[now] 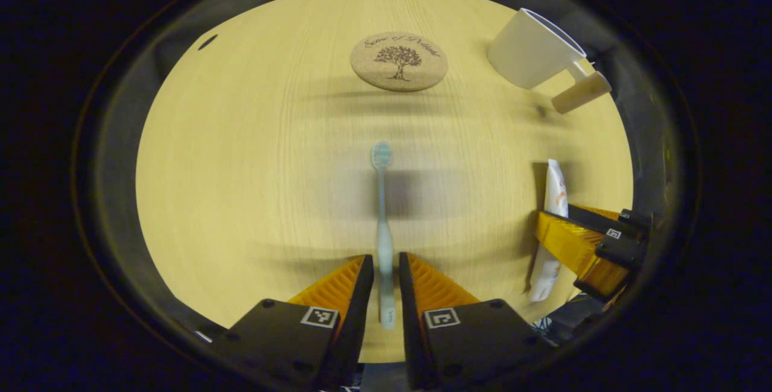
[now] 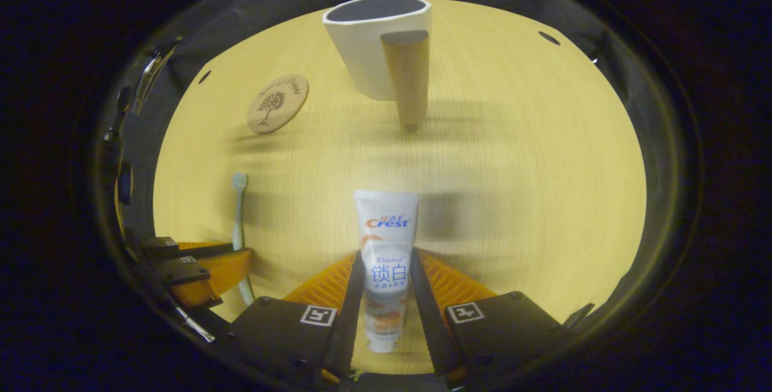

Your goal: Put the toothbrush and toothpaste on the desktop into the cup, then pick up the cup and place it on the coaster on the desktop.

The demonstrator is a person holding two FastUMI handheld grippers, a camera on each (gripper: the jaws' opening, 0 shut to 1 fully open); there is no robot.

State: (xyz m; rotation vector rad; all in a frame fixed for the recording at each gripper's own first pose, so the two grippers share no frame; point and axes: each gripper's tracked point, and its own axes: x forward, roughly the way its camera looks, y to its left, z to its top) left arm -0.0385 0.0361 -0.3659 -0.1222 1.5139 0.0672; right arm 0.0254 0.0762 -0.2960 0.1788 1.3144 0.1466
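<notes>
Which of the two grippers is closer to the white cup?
Right. The right gripper, closed on the toothpaste, faces the cup straight ahead. The left gripper, on the toothbrush, sits farther to the side.

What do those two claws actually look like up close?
Each claw, left and right, has two wedge-shaped fingers with ribbed sides. They sit on black blocks fixed with small screws, and each block carries a square black-and-white coded marker.

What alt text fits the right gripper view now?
The right tongs are shut on a toothpaste tube above a wooden desktop. Beyond stand a white cup and a cork coaster; a toothbrush shows at left.
</notes>
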